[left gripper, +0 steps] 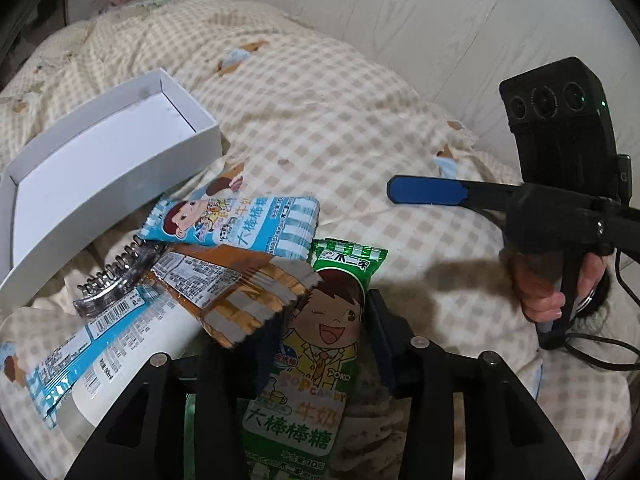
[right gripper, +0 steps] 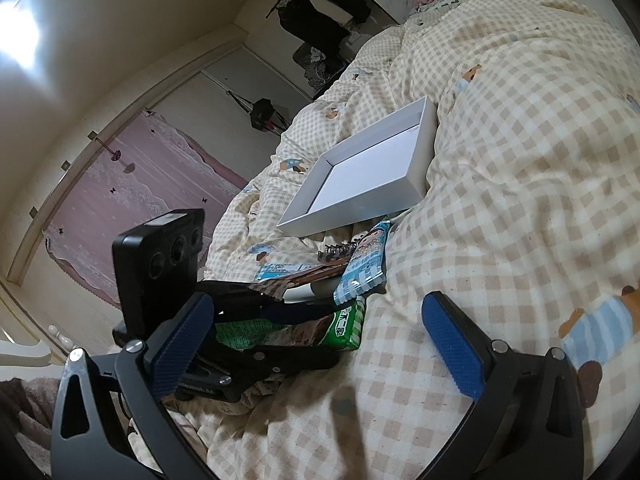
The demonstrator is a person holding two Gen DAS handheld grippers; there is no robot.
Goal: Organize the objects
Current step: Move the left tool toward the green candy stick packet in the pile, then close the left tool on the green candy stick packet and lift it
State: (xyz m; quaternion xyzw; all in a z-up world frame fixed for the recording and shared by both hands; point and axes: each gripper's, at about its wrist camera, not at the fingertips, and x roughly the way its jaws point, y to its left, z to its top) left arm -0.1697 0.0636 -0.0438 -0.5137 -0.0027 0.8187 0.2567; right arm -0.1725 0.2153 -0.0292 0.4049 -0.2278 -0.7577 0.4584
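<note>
My left gripper [left gripper: 320,344] is shut on a green lollipop packet [left gripper: 324,320], its fingers on both sides of it; the packet also shows in the right wrist view [right gripper: 340,326]. Beside it lie a blue lollipop packet [left gripper: 240,222], a brown striped packet [left gripper: 240,292], a white bottle with a blue label [left gripper: 108,344] and a dark hair claw clip [left gripper: 116,280]. An empty white box [left gripper: 104,176] lies tilted on the quilt behind them, and also shows in the right wrist view [right gripper: 372,172]. My right gripper [right gripper: 320,344] is open and empty above the quilt, right of the pile.
Everything lies on a checked beige quilt [left gripper: 340,120] with bear prints, lumpy and sloping. A wall [left gripper: 400,8] runs behind it. In the right wrist view a pink curtain [right gripper: 132,200] and hanging dark clothes [right gripper: 320,20] stand beyond the bed.
</note>
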